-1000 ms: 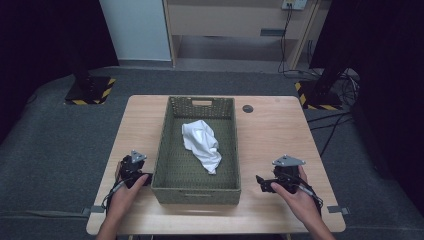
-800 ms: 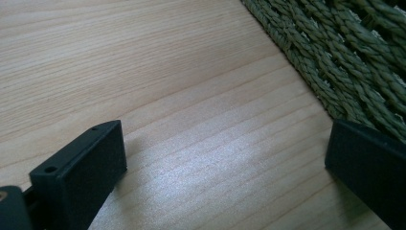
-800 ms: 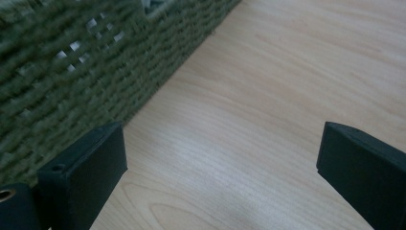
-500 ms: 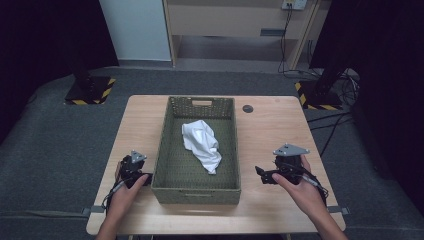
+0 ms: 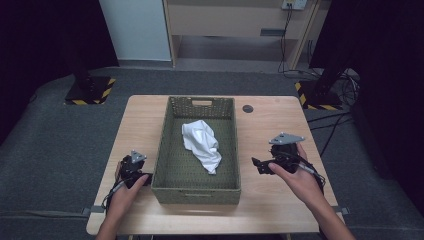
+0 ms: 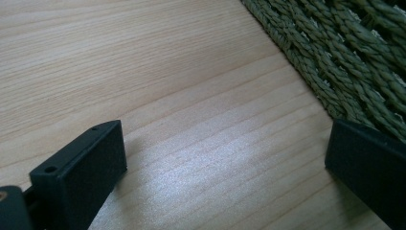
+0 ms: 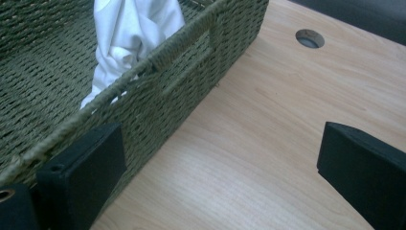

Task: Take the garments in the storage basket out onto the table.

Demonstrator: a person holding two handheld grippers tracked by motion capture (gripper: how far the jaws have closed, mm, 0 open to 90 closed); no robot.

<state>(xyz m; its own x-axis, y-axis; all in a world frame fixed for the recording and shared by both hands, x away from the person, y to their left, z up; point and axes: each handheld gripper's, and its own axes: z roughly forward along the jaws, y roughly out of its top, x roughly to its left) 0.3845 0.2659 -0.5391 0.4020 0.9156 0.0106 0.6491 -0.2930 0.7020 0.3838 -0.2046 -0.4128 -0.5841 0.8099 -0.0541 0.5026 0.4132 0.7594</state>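
in the high view, the right gripper [image 5: 261, 165] had lifted off the table [image 5: 270, 125] and edged in toward the woven green basket [image 5: 172, 150] compared with a second ago, when it lay lower and nearer the right edge. that reads as the start of a reach for the white cloth [image 5: 202, 144], though nothing was gripped yet. the left gripper [image 5: 142, 176] had not moved; it rested on the table at the basket's near left corner. the cloth lay crumpled in the middle of the basket, bunched at the far end and trailing to a narrower tail toward the near right.

in the left gripper view, the jaws stood wide apart with nothing between them but bare wood [image 6: 182, 110], and the basket wall [image 6: 335, 52] ran just beside the right jaw.

in the right gripper view, the jaws were likewise spread wide and empty, above the tabletop beside the basket [image 7: 191, 81]. the cloth [image 7: 129, 38] showed over the rim and through the handle slot, soft and creased. a round cable hole [image 7: 310, 38] sat far off on the table.
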